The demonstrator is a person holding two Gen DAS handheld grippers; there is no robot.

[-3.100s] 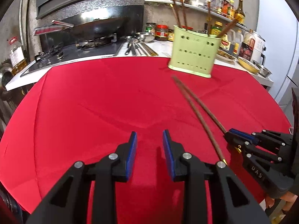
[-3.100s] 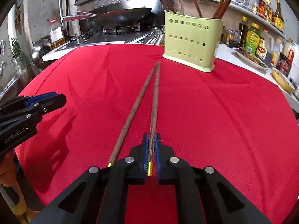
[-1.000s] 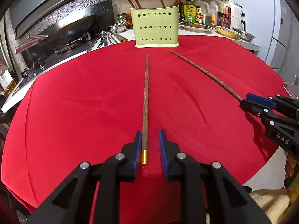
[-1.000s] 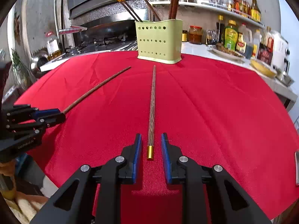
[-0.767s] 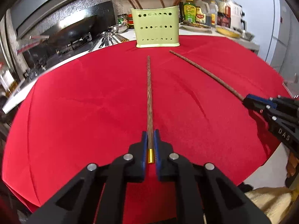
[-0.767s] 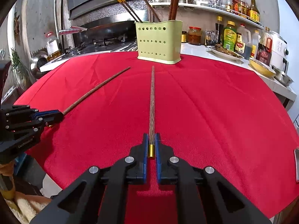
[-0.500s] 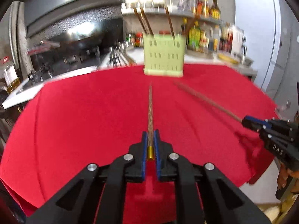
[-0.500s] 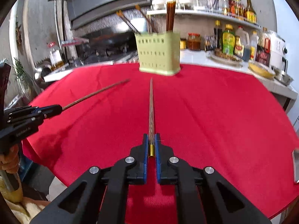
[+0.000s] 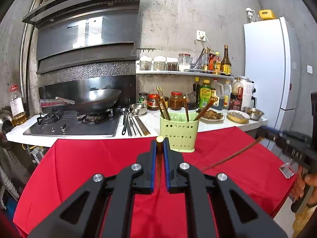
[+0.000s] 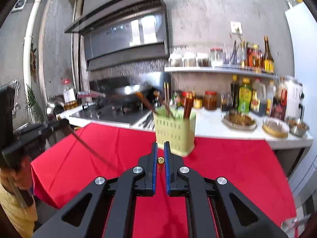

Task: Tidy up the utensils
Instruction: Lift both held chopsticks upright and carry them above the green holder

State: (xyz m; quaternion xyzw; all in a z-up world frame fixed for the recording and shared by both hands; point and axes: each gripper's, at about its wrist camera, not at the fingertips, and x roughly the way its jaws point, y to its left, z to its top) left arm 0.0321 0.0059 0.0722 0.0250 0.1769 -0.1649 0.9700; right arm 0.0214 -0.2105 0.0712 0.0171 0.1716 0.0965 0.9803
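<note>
1. Left gripper (image 9: 160, 146): jaws closed on a chopstick (image 9: 159, 140), having just pinched in. Gold cap sticks up between the blue pads; brown shaft hangs down behind them over the red tablecloth (image 9: 83, 162).
2. Right gripper (image 10: 160, 150): jaws also just closed, clamped on a second chopstick (image 10: 160, 160). Its gold end w/ a printed mark faces the cam between the pads.
3. From the left wrist view the right gripper (image 9: 265, 131) sits at 3 o'clock, blurred, its chopstick (image 9: 233, 155) slanting down toward centre, clear of the cloth.
4. From the right wrist view the left gripper (image 10: 59, 123) is at 9 o'clock, its chopstick (image 10: 89, 146) slanting down-right.
5. Green holder (image 9: 179, 133): perforated plastic caddy, upright at the far edge of the cloth, 12 o'clock of both grippers. Holds several brown gold-tipped chopsticks leaning in diff. directions; exact count unclear.
6. Counter behind: wok (image 9: 97, 99) on the stove, contents not visible. Loose utensils (image 9: 134, 125) lie flat beside the stove.
7. Shallow dishes (image 9: 238, 116) w/ food at 2 o'clock; jars and sauce bottles (image 9: 206, 97) along the wall and shelf.
</note>
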